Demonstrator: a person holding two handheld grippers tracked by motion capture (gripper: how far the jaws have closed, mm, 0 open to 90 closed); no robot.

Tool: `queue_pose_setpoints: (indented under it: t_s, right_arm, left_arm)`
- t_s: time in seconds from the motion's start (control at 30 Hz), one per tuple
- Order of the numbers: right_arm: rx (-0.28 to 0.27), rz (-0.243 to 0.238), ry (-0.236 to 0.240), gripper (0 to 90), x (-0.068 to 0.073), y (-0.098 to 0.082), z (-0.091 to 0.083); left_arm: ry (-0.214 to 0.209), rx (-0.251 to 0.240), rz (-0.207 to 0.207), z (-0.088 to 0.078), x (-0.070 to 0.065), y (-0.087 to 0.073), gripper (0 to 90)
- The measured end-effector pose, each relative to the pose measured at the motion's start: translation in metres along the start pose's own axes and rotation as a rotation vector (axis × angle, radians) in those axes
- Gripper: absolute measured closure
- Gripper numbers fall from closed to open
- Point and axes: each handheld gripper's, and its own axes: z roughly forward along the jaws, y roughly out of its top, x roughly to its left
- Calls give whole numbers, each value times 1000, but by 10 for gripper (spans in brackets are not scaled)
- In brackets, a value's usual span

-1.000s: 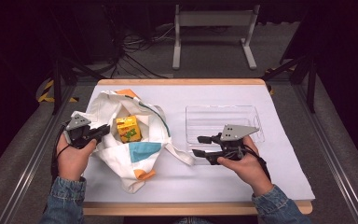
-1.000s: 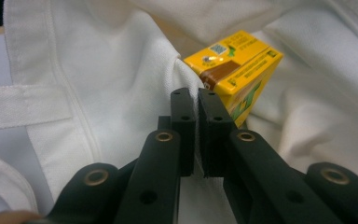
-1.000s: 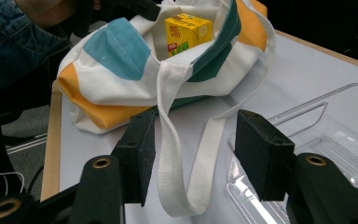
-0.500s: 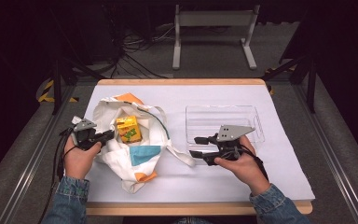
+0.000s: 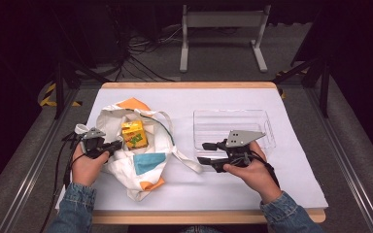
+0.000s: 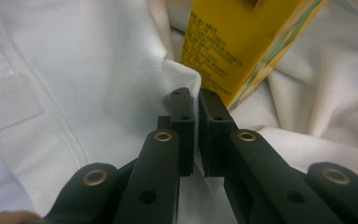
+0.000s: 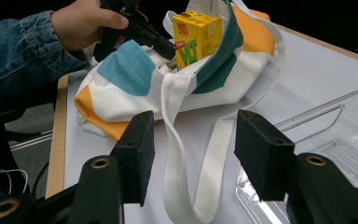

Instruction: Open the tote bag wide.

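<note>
A white tote bag (image 5: 143, 167) with orange, teal and blue patches lies open on the table's left half. A yellow drink carton (image 5: 133, 134) stands inside its mouth. My left gripper (image 5: 116, 144) is at the bag's left rim beside the carton, shut on a fold of the white fabric (image 6: 74, 70); the carton (image 6: 233, 42) rises just beyond its tips (image 6: 197, 100). My right gripper (image 5: 205, 152) hovers open with nothing between its pads, pointing left at the bag (image 7: 121, 79) and carton (image 7: 196, 35). The bag's strap (image 7: 182, 154) lies on the table under its jaws.
A clear plastic tray (image 5: 233, 121) sits on the white table cover (image 5: 291, 184) just behind my right hand; its corner (image 7: 335, 154) is at that gripper's right. A metal stand's legs and cables are on the floor beyond the table.
My left hand has sunk and drawn toward the near edge with the bag's rim, so the bag's mouth sits lower. The right hand has not moved.
</note>
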Motion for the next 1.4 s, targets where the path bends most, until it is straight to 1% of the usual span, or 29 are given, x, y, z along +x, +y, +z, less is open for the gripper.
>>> queue_pose_setpoints:
  t_s: [0.07, 0.23, 0.3, 0.33, 0.37, 0.43, 0.47, 0.53, 0.57, 0.6, 0.63, 0.67, 0.7, 0.73, 0.83, 0.87, 0.9, 1.03, 1.13, 1.17, 1.23, 1.33, 1.4]
  right_arm:
    - [2, 1, 0, 476, 0, 0, 1]
    - [-2, 1, -3, 475, 0, 0, 1]
    - [-6, 1, -4, 475, 0, 0, 1]
    - [-7, 0, -3, 475, 0, 1, 1]
    - [-10, 0, -3, 475, 0, 1, 1]
    - [-12, 1, -2, 475, 0, 1, 1]
    - [-13, 0, -3, 475, 0, 1, 0]
    - [-15, -3, -2, 475, 0, 2, 0]
    - [-16, -5, -3, 475, 0, 2, 0]
    - [-16, -5, -3, 475, 0, 2, 0]
    - [-18, -6, -5, 475, -1, 2, 0]
    - [-20, -6, -4, 475, -1, 3, 0]
    - [-21, -6, -5, 474, -1, 3, -1]
    - [-21, -6, -5, 474, -1, 3, -1]
    - [-24, -7, -3, 474, -1, 4, 0]
    - [-24, -7, -3, 474, -1, 4, 0]
    - [-26, -9, -1, 474, -1, 5, 0]
    - [-36, -12, 3, 475, -1, 10, 1]
    - [-42, -28, 4, 475, 1, 16, 2]
    - [-43, -34, 2, 478, 1, 18, 4]
    - [-44, -35, 0, 482, 0, 20, 4]
    - [-51, -44, -5, 499, -2, 29, 8]
    - [-53, -46, -5, 502, -3, 31, 9]
  left_arm:
    - [-2, 9, 1, 3, 0, -2, 856]
    - [-10, 5, -6, 4, 1, -5, 841]
    - [-13, -1, -21, 3, 1, -5, 833]
    - [-13, -4, -20, 2, 2, -5, 809]
    - [-20, -9, -27, 1, 2, -4, 765]
    - [-48, -31, -29, -3, 2, -2, 652]
    - [-49, -38, -28, -6, 2, -1, 587]
    - [-49, -43, -25, -9, 2, 0, 514]
    - [-44, -57, -23, -14, 2, 2, 482]
    - [-44, -57, -23, -14, 2, 2, 459]
    - [-47, -71, -31, -18, 3, 2, 459]
    - [-50, -72, -30, -21, 3, 3, 443]
    - [-49, -88, -22, -27, 4, 5, 420]
    - [-49, -88, -22, -27, 4, 5, 409]
    - [-68, -121, -16, -39, 3, 9, 402]
    - [-68, -135, -8, -45, 2, 10, 395]
    - [-69, -145, -8, -48, 2, 11, 396]
    - [-70, -166, 9, -64, -2, 16, 400]
    - [-72, -167, 21, -73, -5, 19, 403]
    - [-73, -167, 34, -77, -7, 21, 404]
    - [-74, -166, 33, -79, -9, 21, 405]
    - [-76, -166, 55, -86, -13, 25, 407]
    - [-79, -165, 60, -88, -14, 26, 407]
